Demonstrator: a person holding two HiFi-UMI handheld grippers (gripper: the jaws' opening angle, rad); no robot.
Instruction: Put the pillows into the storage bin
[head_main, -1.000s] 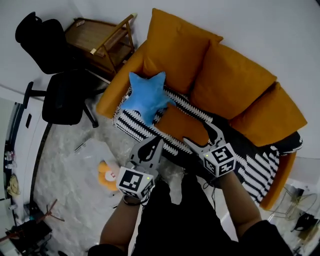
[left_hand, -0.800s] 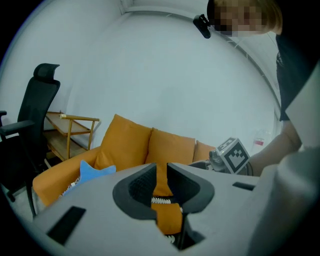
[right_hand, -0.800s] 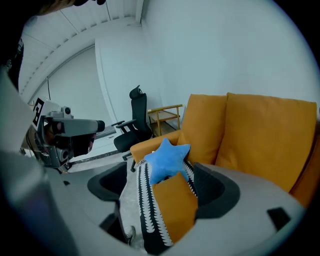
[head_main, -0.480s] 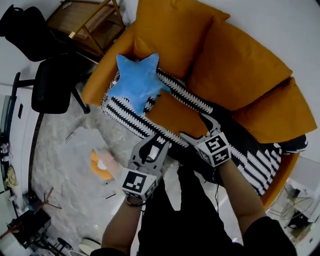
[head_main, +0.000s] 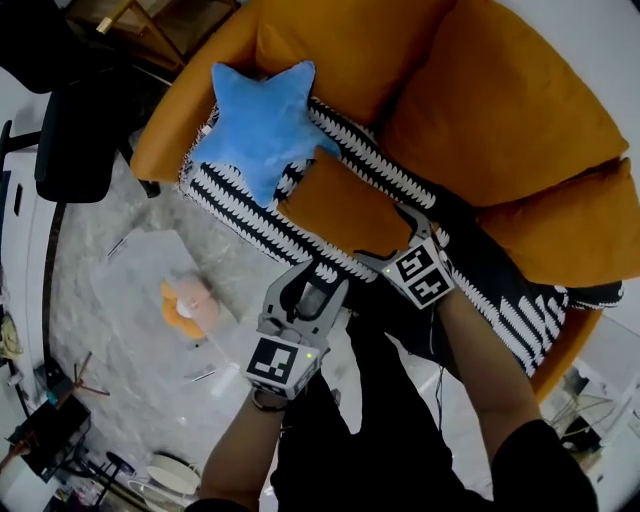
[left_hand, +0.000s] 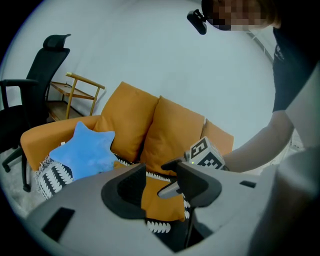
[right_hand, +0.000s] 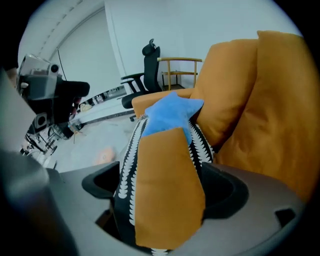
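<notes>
A: Where are the pillows?
B: Both lie on the sofa's (head_main: 480, 120) striped blanket (head_main: 235, 205). The orange pillow (head_main: 345, 210) lies flat, with the star pillow (head_main: 262, 118) at its eleven o'clock. I see no bin.
A: How will they handle?
B: Light and squashy, I'd judge. Bite deep on an edge, not the puffy middle.
A: And the hands?
B: The right gripper (head_main: 393, 245) tilts steeply down at the orange pillow's five o'clock end. Its fingers (right_hand: 227, 192) have just been opening and are released, with that end between them, unpinched. The left gripper (head_main: 310, 285), at seven o'clock, points more level. Its fingers have just been opening too, released, and the pillow lies beyond their gap.
</notes>
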